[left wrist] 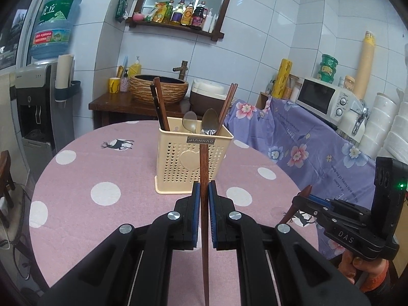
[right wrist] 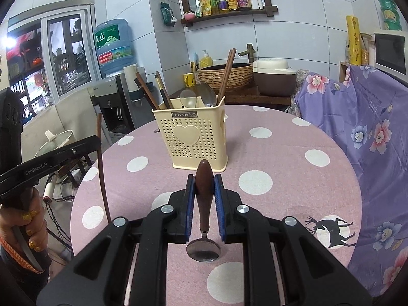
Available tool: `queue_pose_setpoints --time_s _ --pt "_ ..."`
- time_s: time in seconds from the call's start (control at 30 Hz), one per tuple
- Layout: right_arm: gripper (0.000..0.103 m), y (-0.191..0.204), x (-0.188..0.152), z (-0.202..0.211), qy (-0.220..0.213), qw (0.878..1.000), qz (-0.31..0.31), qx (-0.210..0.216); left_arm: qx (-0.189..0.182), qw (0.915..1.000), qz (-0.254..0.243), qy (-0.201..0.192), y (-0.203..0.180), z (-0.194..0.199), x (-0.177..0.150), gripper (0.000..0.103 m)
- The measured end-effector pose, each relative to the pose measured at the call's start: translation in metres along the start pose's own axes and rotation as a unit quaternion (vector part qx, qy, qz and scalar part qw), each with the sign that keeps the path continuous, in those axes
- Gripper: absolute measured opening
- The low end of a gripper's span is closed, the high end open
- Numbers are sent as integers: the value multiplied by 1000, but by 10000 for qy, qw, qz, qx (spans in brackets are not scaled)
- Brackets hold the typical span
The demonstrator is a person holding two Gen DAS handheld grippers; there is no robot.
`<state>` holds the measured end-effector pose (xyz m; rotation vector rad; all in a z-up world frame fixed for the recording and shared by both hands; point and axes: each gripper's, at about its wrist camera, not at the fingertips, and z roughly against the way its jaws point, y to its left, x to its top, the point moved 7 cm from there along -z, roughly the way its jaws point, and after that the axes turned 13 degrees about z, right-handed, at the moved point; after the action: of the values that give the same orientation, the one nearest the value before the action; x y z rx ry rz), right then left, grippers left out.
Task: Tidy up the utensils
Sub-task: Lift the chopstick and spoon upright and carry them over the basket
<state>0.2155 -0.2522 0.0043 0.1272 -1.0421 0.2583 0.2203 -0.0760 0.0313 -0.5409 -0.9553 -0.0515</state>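
Note:
A cream perforated utensil holder stands on the round pink dotted table; it also shows in the right wrist view. It holds several wooden chopsticks and two metal spoons. My left gripper is shut on a brown wooden chopstick, held upright just in front of the holder. My right gripper is shut on the wooden handle of a spoon, bowl end toward the camera, above the table in front of the holder.
A purple floral cloth covers a counter to the right, with a microwave on it. Behind the table stand a wooden sink cabinet, a rice cooker and a water dispenser.

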Motion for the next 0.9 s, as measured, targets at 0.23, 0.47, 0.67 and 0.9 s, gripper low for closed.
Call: queue_pose_setpoints --time_s 0.23,0.47,0.67,0.9 --pt "16 -2 23 -9 -135 9998 -19 161 -42 9997 -27 -245 -7 -4 23 8" --pt "16 -7 99 -22 -380 9988 184 247 -137 9977 -225 -622 -33 -9 91 8" --pt "16 -15 198 -27 -903 9952 374 -47 111 9885 -626 -1371 -66 0 176 8" --pt "16 -21 223 -73 -963 9932 464 -468 542 9830 -748 -1589 -66 -38 196 8"
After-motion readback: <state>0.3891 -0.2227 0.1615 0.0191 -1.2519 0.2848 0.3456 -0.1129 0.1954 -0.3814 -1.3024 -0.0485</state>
